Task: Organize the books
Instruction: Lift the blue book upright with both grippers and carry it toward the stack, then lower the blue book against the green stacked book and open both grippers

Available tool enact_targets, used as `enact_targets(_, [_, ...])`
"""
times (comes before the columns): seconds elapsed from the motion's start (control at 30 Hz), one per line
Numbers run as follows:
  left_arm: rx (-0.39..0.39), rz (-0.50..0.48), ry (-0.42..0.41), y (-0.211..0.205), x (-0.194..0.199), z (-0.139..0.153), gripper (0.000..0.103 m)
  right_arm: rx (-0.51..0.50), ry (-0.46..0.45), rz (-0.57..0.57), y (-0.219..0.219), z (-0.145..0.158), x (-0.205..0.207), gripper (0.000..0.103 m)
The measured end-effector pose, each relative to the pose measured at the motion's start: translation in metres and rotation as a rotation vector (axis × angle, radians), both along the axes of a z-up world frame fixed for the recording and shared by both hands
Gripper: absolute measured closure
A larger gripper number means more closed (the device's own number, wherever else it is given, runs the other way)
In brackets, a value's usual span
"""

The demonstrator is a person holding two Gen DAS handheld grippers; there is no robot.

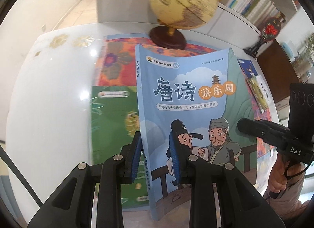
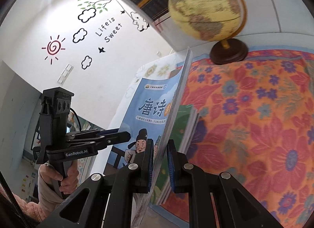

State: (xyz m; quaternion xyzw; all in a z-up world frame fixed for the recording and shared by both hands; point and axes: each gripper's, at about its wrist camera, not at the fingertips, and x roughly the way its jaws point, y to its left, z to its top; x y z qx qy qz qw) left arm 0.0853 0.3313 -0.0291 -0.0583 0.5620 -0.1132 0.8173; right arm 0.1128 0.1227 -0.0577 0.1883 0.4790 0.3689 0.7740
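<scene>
Left wrist view: blue book is held up off the table, cover facing the camera and bowed. The left gripper is clamped on its near spine edge, pads pressing on both sides. The right gripper comes in from the right at the book's right edge. In the right wrist view, the right gripper has its jaws nearly together on that page edge, seen edge-on, and the left gripper reaches the cover from the left.

Risks, judged from this:
- The book is thin and floppy, so the pinch on loose pages may slip or fan them out, and the cover could crease where it bows.
- If the two hands move out of step, the book twists or tears at the spine.
- The globe stands just beyond the book's far edge on a small base; swinging the book farther could knock it over.

Room:
- The green book lies flat below and to the left, on the floral cloth; that looks like the stacking spot.
- The white table is bare to the left.
- Another book lies at the right edge, near the right hand.
- The cloth is open to the right.
</scene>
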Motion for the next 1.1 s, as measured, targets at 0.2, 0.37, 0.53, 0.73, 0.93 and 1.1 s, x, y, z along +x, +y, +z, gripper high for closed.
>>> enact_targets(0.2, [-0.002,0.049,0.015,0.031,-0.005,-0.008,0.079,-0.005,0.026,0.049,0.032,-0.011,0.004,0.089])
enact_targets(0.37, [-0.008,0.074,0.036,0.045,-0.009,-0.020,0.078,-0.024,0.044,0.077,0.052,-0.019,0.006,0.089])
enact_targets(0.53, [-0.050,0.107,0.052,0.055,-0.009,-0.039,0.078,-0.038,0.085,0.070,0.056,-0.037,0.009,0.089])
enact_targets(0.73, [-0.063,0.129,0.086,0.061,-0.007,-0.057,0.078,-0.064,0.144,0.060,0.062,-0.058,0.012,0.089])
enact_targets(0.93, [-0.081,0.169,0.118,0.068,-0.005,-0.067,0.078,-0.080,0.190,0.023,0.056,-0.076,0.015,0.087])
enact_targets(1.1, [-0.088,0.194,0.123,0.072,-0.005,-0.066,0.078,-0.059,0.212,0.012,0.053,-0.082,0.017,0.087])
